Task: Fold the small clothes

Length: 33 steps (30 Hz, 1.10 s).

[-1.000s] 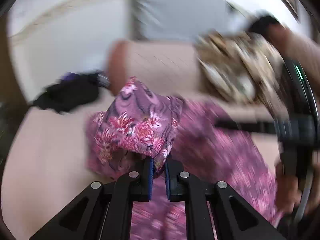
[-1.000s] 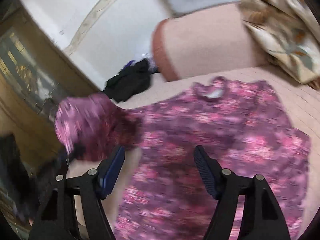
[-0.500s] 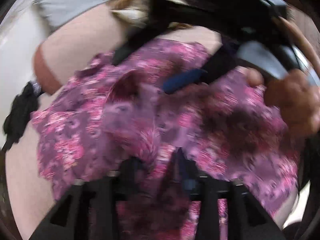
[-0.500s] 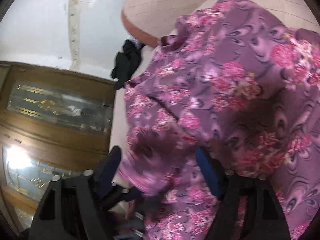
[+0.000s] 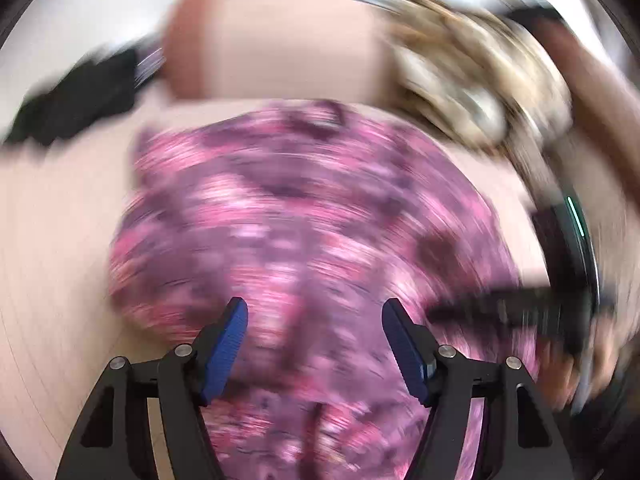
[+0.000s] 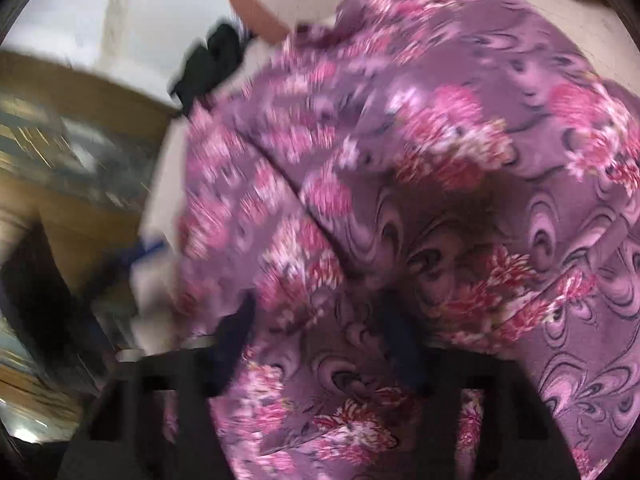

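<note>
Lying flat on the sofa (image 5: 52,220) toward 12 o'clock, top (image 5: 304,216) released so the fold settles: left claw (image 5: 314,346) opening wide, empty; right claw (image 6: 320,344) closing on cloth, grip unclear through blur.

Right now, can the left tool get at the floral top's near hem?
Probably yes: the left tool is opening right above the floral top, with nothing between them, though blur hides the hem.

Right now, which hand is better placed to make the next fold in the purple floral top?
Probably the right. The right gripper has its jaws closing with a fold of the purple floral top between them, while the left gripper is opening above the cloth, gripping nothing.
</note>
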Each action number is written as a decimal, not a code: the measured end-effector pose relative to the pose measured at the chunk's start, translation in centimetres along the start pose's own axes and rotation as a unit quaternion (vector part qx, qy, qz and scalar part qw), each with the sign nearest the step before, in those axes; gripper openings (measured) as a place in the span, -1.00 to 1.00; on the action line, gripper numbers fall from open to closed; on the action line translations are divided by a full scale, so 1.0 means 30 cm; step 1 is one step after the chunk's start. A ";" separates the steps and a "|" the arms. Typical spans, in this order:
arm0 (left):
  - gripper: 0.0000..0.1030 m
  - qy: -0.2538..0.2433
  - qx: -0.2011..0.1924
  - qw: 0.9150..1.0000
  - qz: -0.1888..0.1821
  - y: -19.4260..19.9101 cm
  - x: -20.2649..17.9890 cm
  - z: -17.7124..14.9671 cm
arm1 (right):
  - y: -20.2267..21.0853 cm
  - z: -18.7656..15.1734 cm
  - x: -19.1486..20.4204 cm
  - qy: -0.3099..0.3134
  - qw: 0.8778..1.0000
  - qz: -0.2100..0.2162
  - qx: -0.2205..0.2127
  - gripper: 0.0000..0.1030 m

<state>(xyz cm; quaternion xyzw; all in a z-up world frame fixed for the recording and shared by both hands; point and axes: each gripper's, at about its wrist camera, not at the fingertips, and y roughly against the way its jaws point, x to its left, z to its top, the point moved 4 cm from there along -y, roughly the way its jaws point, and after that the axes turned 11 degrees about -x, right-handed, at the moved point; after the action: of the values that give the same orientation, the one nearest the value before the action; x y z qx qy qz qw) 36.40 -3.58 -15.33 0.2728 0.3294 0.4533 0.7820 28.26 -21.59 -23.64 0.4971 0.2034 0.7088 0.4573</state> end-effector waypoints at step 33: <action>0.39 0.315 0.018 0.949 0.017 0.007 0.408 -0.044 | 0.484 -0.034 -0.064 -0.025 0.991 -0.100 -0.082 0.37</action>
<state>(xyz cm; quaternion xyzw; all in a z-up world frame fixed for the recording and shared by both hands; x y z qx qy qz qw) 39.83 7.55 -19.28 0.1356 0.5621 0.5234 0.6258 21.04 -30.31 -14.29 0.4526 0.1824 0.6609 0.5701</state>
